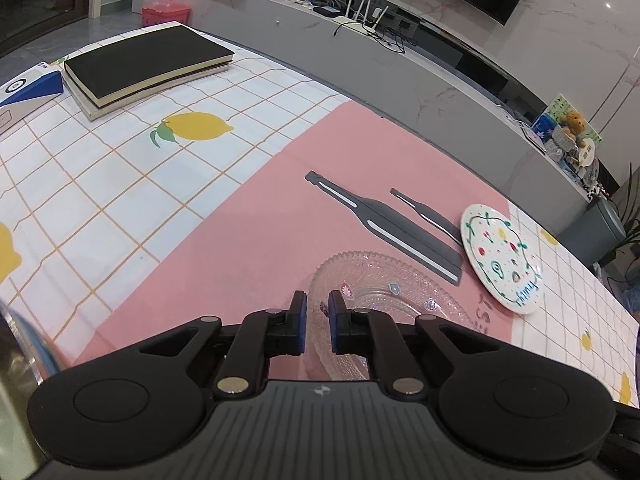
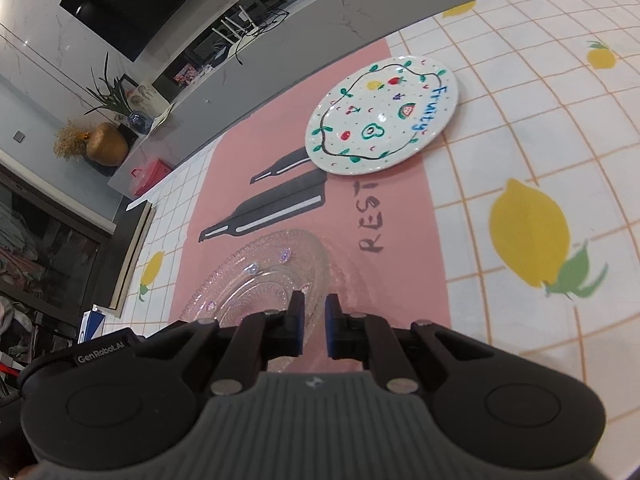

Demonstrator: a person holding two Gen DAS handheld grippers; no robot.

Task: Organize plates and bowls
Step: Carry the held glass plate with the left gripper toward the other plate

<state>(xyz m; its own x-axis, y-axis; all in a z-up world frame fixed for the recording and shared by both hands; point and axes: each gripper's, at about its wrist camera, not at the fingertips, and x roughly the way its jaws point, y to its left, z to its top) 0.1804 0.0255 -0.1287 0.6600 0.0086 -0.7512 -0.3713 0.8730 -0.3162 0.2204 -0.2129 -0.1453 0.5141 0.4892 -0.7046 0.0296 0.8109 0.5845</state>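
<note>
A clear glass plate with a beaded, scalloped rim [image 1: 384, 280] carries small pastel flower marks. The white round ceramic plate [image 2: 382, 114] bears a dark green vine ring, red, yellow and green fruit and blue lettering. Under both lies a pink placemat [image 1: 248, 240] printed with dark grey cutlery shapes. The white tablecloth [image 2: 520, 128] has an orange grid and yellow lemons with green leaves.
</note>
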